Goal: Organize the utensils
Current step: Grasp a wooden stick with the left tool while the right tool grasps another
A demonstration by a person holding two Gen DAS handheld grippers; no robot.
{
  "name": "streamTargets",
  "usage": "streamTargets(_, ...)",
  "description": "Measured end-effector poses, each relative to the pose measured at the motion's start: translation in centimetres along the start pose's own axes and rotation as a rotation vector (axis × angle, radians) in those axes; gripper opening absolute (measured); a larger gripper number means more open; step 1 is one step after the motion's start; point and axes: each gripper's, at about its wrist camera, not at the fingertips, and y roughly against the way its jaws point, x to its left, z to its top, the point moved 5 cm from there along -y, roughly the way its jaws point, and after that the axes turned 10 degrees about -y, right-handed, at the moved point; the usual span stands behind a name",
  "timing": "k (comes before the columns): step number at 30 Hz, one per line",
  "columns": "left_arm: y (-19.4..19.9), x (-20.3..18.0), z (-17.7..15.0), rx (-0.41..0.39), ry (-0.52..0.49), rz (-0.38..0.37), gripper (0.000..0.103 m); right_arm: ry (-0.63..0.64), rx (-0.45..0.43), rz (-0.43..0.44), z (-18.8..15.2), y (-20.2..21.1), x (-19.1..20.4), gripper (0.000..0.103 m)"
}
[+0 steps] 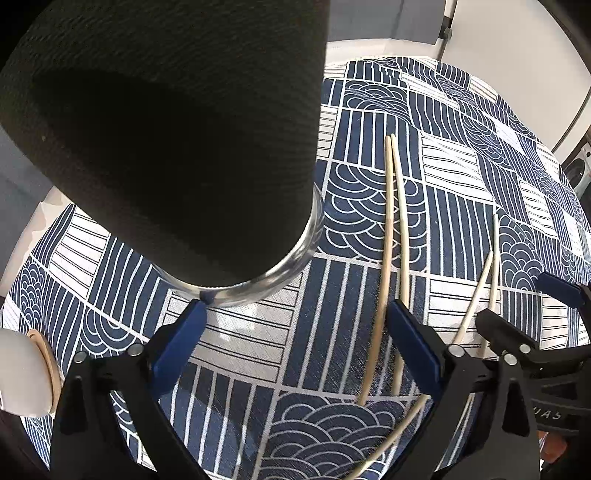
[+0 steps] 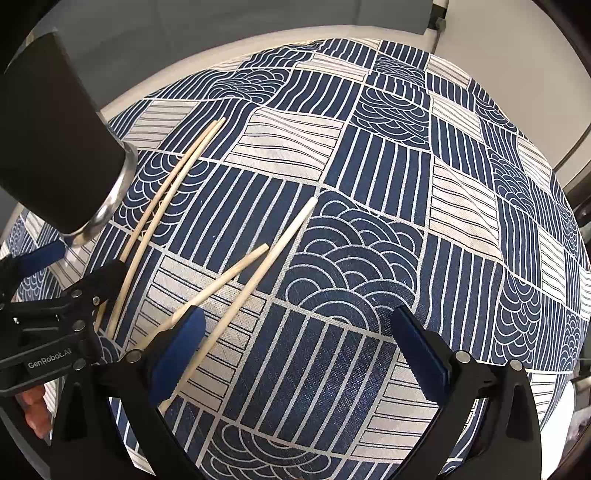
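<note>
Several pale wooden chopsticks lie on the blue-and-white patterned tablecloth [image 2: 369, 184]. One pair [image 1: 397, 206] lies close together to the right of a tall black holder with a clear glass base [image 1: 177, 147]; it also shows in the right wrist view [image 2: 162, 199]. A second, splayed pair [image 2: 258, 266] lies further right, seen too in the left wrist view [image 1: 487, 273]. My left gripper [image 1: 297, 321] is open, just in front of the holder's base, its right finger over the first pair. My right gripper [image 2: 297, 332] is open above the cloth, its left finger over the second pair's near ends.
The black holder [image 2: 55, 140] stands at the table's left side. A white rounded object with a wooden rim [image 1: 26, 373] sits at the near left edge. The table's far edge meets a grey wall and a white frame [image 2: 439, 22].
</note>
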Motion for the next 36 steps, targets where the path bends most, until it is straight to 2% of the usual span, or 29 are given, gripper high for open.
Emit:
streamTargets(4,0.3,-0.4,-0.1,0.012,-0.003,-0.004,0.085,-0.002,0.003,-0.004,0.0,0.0,-0.1,0.096)
streamTargets(11,1.0,-2.2,0.4,0.023,-0.062,-0.034,0.051,-0.016,0.029,-0.013,0.0,0.0,-0.3,0.094)
streamTargets(13,0.9,-2.7,0.5,0.029,-0.061,-0.036,0.048,-0.011,0.030,-0.011,0.1,0.1,-0.4,0.089)
streamTargets(15,0.9,-3.0,0.6,0.035,-0.066,-0.039,0.042,0.004,0.026,-0.004,0.3,0.4,-0.4,0.070)
streamTargets(16,0.9,-3.3,0.6,0.040,-0.071,-0.042,0.036,0.020,0.027,0.001,0.3,0.6,-0.4,0.065)
streamTargets(18,1.0,-3.8,0.9,0.050,-0.079,-0.048,0.026,0.046,0.029,0.006,0.5,0.8,-0.5,0.045)
streamTargets(19,1.0,-4.1,1.1,0.059,-0.080,-0.052,0.018,0.056,0.030,0.009,0.5,0.9,-0.6,0.039)
streamTargets(21,0.9,-4.4,1.1,0.077,-0.077,-0.061,0.007,0.073,0.027,0.000,0.9,0.9,-1.0,0.010)
streamTargets(22,0.8,-4.6,1.2,0.085,-0.076,-0.061,0.005,0.086,0.024,-0.010,1.1,0.8,-1.2,0.005)
streamTargets(24,0.8,-5.0,1.4,0.101,-0.073,-0.036,0.005,0.131,0.021,-0.023,1.4,0.7,-1.4,0.005)
streamTargets(29,0.8,-5.8,1.5,0.141,-0.077,0.054,0.005,0.179,0.043,0.012,2.1,0.4,-3.1,0.005)
streamTargets(36,0.7,-5.8,1.4,0.163,0.024,0.075,0.005,0.248,0.085,0.083,2.9,0.3,-4.5,0.005)
